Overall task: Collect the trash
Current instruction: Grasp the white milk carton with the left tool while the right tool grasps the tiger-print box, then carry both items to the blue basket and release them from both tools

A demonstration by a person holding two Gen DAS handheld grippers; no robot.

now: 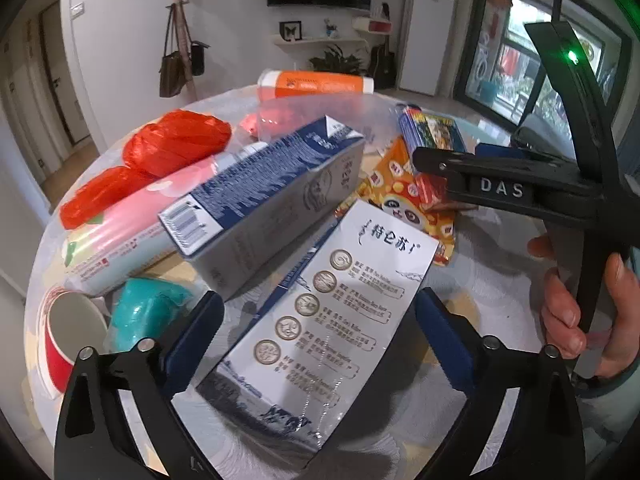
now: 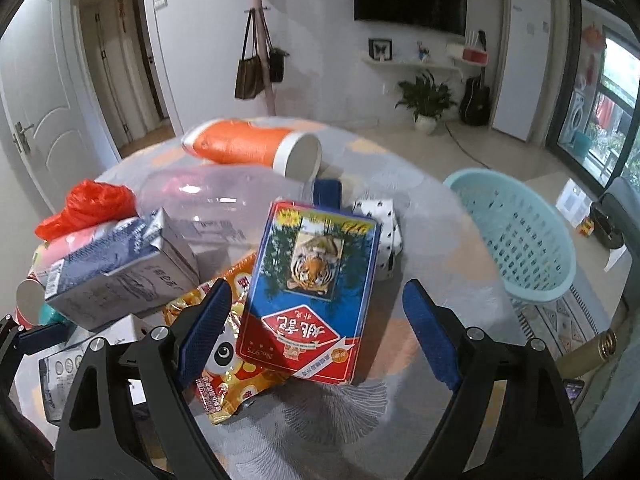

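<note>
A round table holds a pile of trash. My left gripper (image 1: 316, 332) is open, its blue pads on either side of a white and blue milk carton (image 1: 320, 320) lying flat; I cannot tell if they touch it. A second milk carton (image 1: 264, 200) lies tilted behind it. My right gripper (image 2: 316, 332) is open around a blue and red playing-card box with a tiger (image 2: 316, 280), which rests on an orange panda snack bag (image 2: 228, 360). In the left wrist view the right gripper (image 1: 432, 176) reaches in from the right over the snack bag (image 1: 412, 204).
A light blue plastic basket (image 2: 520, 236) stands at the table's right edge. Also on the table are an orange and white tube (image 2: 256, 148), a clear plastic bottle (image 2: 208, 200), red plastic bags (image 1: 176, 144), a pink tissue pack (image 1: 120, 236), a red paper cup (image 1: 68, 340) and a teal object (image 1: 148, 312).
</note>
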